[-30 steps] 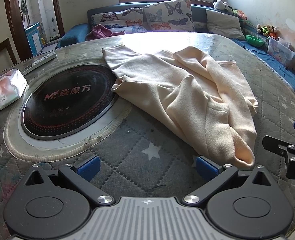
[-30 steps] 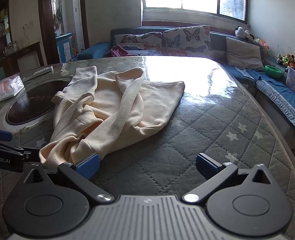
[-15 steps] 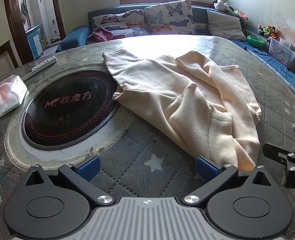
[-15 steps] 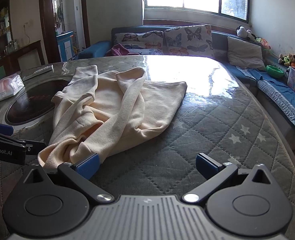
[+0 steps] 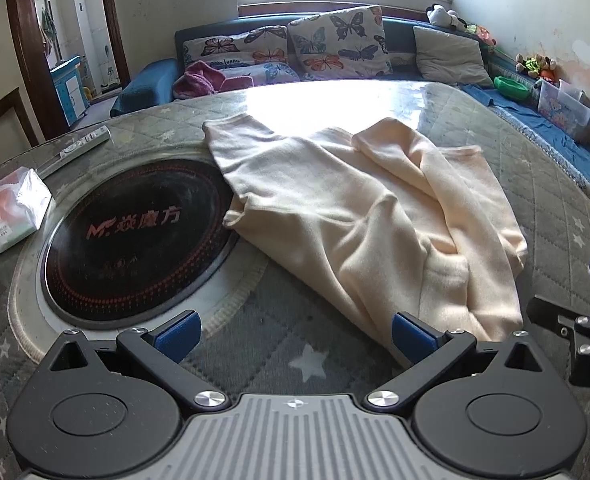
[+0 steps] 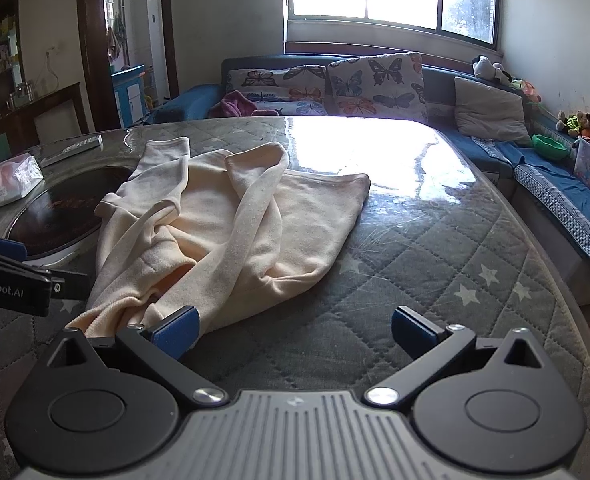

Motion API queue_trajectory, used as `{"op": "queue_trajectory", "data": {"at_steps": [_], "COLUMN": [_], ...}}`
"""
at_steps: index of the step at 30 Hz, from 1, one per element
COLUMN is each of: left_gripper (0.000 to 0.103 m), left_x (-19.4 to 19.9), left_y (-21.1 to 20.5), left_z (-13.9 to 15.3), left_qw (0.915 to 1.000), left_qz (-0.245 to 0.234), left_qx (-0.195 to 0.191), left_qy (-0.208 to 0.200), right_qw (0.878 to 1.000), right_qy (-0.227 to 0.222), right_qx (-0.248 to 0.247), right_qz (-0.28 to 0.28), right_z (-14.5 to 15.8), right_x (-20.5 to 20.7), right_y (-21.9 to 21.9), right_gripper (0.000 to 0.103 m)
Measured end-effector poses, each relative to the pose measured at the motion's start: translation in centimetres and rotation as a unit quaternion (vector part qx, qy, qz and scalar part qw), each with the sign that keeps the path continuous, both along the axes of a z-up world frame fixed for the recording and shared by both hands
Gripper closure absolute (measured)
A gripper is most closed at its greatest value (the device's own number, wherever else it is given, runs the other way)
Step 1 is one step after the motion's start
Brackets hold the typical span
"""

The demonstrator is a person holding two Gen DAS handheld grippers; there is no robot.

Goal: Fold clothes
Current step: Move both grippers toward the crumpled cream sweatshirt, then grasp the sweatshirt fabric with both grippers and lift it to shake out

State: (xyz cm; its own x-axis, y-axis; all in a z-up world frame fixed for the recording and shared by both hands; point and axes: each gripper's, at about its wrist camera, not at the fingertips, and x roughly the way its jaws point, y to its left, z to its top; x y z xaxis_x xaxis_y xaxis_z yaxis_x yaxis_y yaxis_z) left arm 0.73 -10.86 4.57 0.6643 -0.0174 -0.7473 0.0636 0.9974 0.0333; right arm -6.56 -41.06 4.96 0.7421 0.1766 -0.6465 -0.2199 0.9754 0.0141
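The bench [image 5: 535,184] is a big round one with a grey quilted, star-printed cover under a glossy clear sheet, and sunlight from the window glares off its far half. Behind it runs a blue sofa [image 6: 199,96] with butterfly cushions [image 5: 335,40]. Set into the bench is a round black cooktop [image 5: 135,240] with red lettering.

A cream garment [image 5: 355,216] lies crumpled on the bench, spread from the cooktop's right rim, which one edge overlaps, toward the middle; a sleeve [image 6: 255,200] is draped across its body, and its near end is bunched close to both grippers.

The left gripper [image 5: 293,330] hovers low at the garment's near edge with its fingers spread wide, the right blue pad just beside the cloth, nothing held. The right gripper [image 6: 293,326] is also spread wide and empty, its left pad close against the bunched near end.

A tissue pack [image 5: 7,216] sits left of the cooktop, and a remote control [image 5: 85,146] lies beyond it.
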Motion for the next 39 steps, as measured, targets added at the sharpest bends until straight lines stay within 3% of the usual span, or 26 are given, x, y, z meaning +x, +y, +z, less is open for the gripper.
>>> {"op": "queue_trajectory", "data": {"at_steps": [12,15,17,24,26,29,31,39], "left_gripper": [0.0,0.005,0.015,0.035,0.058,0.083,0.091,0.096], "left_x": [3.9,5.3,6.4,9.6,9.9,10.4,10.2,7.6], "left_y": [-1.3,-2.2,-2.9,-4.5,-4.3,-4.0,-3.5,0.7], "left_z": [2.0,2.3,2.3,0.5,0.0,-0.8,-0.9,0.6], "left_qw": [0.9992,0.9983,0.9978,0.9973,0.997,0.9965,0.9962,0.9965], "left_qz": [-0.014,-0.028,-0.037,-0.066,-0.07,-0.076,-0.078,-0.047], "left_qx": [-0.013,-0.025,-0.029,-0.031,-0.032,-0.033,-0.037,-0.068], "left_qy": [-0.036,-0.044,-0.046,-0.013,-0.005,0.008,0.009,-0.015], "right_qw": [1.0,1.0,1.0,1.0,1.0,0.999,0.999,0.996], "right_qy": [-0.007,-0.006,-0.004,-0.007,-0.007,-0.003,-0.001,0.013], "right_qx": [-0.002,-0.002,0.0,0.012,0.015,0.023,0.028,0.051], "right_qz": [0.013,0.012,0.012,0.014,0.021,0.034,0.043,0.073], "right_z": [0.2,0.3,0.3,1.0,1.3,1.4,1.4,1.3], "right_x": [2.3,3.1,3.7,5.9,7.0,9.0,10.3,15.5], "right_y": [0.2,0.0,-0.2,-1.2,-1.2,-0.8,-0.6,0.6], "right_gripper": [0.0,0.0,0.0,0.001,0.004,0.009,0.013,0.023]}}
